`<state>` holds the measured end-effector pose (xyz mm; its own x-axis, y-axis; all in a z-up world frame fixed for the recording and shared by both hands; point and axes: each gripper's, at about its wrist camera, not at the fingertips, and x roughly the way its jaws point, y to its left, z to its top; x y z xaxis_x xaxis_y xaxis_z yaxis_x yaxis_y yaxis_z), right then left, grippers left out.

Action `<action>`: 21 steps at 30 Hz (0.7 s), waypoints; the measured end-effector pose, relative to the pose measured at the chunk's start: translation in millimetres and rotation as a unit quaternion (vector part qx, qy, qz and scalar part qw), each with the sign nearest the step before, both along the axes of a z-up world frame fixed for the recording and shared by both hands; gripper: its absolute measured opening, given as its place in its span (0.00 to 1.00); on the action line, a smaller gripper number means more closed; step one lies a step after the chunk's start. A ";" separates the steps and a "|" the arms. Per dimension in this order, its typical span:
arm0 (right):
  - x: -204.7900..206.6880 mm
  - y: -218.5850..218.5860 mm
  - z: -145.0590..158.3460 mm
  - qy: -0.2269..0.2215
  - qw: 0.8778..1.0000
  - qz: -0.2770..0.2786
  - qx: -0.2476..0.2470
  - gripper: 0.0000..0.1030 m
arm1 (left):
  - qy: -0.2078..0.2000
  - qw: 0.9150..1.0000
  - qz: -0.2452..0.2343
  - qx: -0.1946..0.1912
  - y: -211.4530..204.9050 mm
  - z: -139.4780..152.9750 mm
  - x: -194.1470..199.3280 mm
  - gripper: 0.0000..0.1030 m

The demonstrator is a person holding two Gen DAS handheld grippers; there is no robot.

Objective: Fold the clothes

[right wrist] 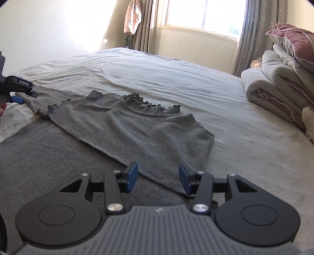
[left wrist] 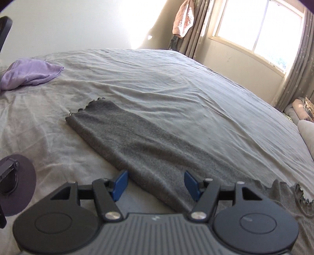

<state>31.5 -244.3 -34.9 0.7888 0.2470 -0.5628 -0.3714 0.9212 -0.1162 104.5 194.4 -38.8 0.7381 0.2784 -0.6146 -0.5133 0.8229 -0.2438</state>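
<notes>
Top: grey knit, lying flat on the bed; a sleeve or side panel is folded over the body, and the ruffled neckline faces the window.
Top, edges: the hem and cuffs are lettuce-frilled; the folded flap's raw edge runs slantwise across the body; one long strip reaches away from the left gripper toward the far side of the bed.
Top, texture: fine, slightly fuzzy jersey, matte, lying with few creases.
Right gripper: jaws about half open, nothing between the blue pads; they hang just over the flap's near corner, and I cannot tell if they touch it.
Left gripper: jaws well apart, empty; the pads straddle the near end of the strip without pinching it.
Left gripper, seen from the right: at the top's far left end, with a fingertip of the person's hand beside it.
Sheet: pale grey, softly wrinkled; wide bare stretches lie beyond the top and to its right.
Purple cloth: crumpled, well apart from the top, at the sheet's far left.
Quilts: rolled and stacked, padded, grey and dusty pink, at the bed's right edge.
Window: bright, curtained, past the bed's far side.
</notes>
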 end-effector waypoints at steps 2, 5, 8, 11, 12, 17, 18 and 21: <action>0.7 0.3 -1.0 0.001 1.000 0.000 -0.002 0.48 | -0.005 1.000 0.019 -0.002 7.3 -1.8 5.9 0.63; 2.0 1.0 -2.9 0.003 1.000 0.002 -0.004 0.48 | -0.017 0.999 0.044 0.001 16.4 -5.7 13.0 0.61; 2.4 0.9 -4.3 0.005 1.000 0.002 -0.006 0.48 | -0.030 0.998 0.061 0.001 24.3 -8.4 17.3 0.60; 2.3 1.0 -4.1 0.004 1.000 0.003 -0.005 0.48 | -0.040 0.996 0.076 -0.005 33.4 -10.2 20.8 0.52; 2.5 1.0 -3.9 0.004 1.000 0.003 -0.003 0.49 | -0.042 0.996 0.082 -0.007 36.3 -10.8 21.4 0.44; 4.9 3.9 -1.7 0.008 1.000 0.001 0.027 0.49 | -0.047 0.993 0.109 -0.020 51.2 -10.5 20.9 0.04; 5.4 4.8 -1.0 0.009 0.999 0.001 0.035 0.49 | -0.052 0.993 0.104 -0.013 49.7 -7.9 20.9 0.03; 7.5 6.6 1.9 0.015 0.998 -0.002 0.064 0.49 | -0.076 0.994 0.081 0.017 36.2 5.5 20.3 0.03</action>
